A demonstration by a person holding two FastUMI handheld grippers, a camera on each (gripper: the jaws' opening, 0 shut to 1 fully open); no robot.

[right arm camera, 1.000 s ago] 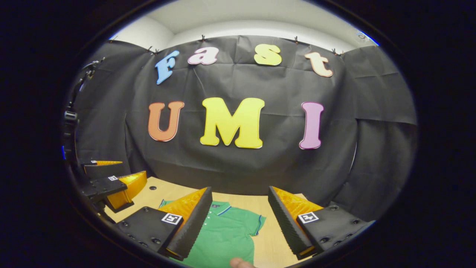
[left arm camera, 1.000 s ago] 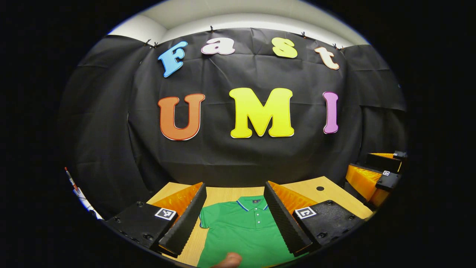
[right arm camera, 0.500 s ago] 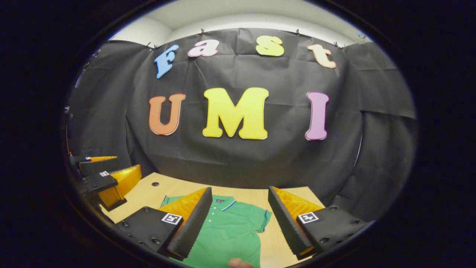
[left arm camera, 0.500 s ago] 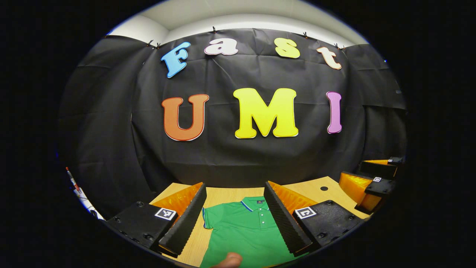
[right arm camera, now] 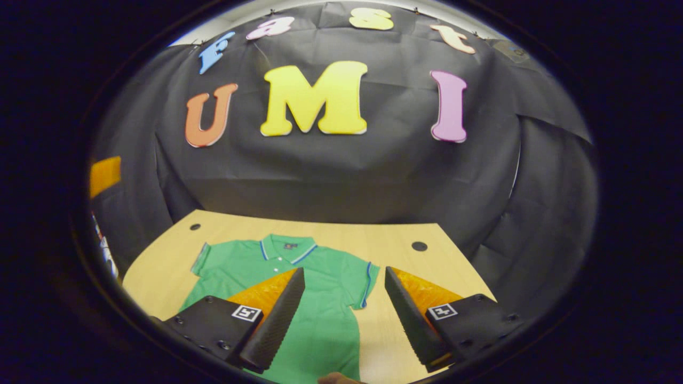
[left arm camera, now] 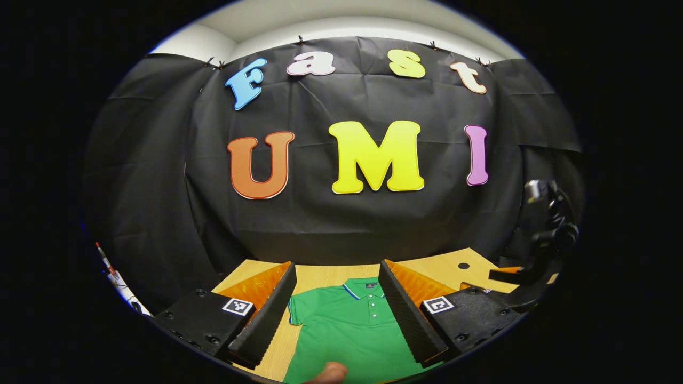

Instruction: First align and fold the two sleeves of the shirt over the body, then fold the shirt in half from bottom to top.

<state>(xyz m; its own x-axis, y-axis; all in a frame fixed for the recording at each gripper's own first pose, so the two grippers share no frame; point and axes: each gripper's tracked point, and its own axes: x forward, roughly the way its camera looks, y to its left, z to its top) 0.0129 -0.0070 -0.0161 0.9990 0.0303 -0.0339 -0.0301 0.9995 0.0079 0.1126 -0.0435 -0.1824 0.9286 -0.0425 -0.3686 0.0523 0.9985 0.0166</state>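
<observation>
Even, fairly bright overhead light in both views; no hard shadows. Green shirt [right arm camera: 320, 298] and wooden table [right arm camera: 160, 272] evenly lit, colours saturated; soft shadow just under the fingers [right arm camera: 275, 314] of the right gripper [right arm camera: 341, 314]. No glare on the cloth wall beyond the fingers. Strong fisheye bending: table edge curves, wall bulges. Sharp between the fingers; softer, darker toward the rim. Blurred thumb tip [left arm camera: 328, 372] below the left gripper [left arm camera: 336, 314].
</observation>
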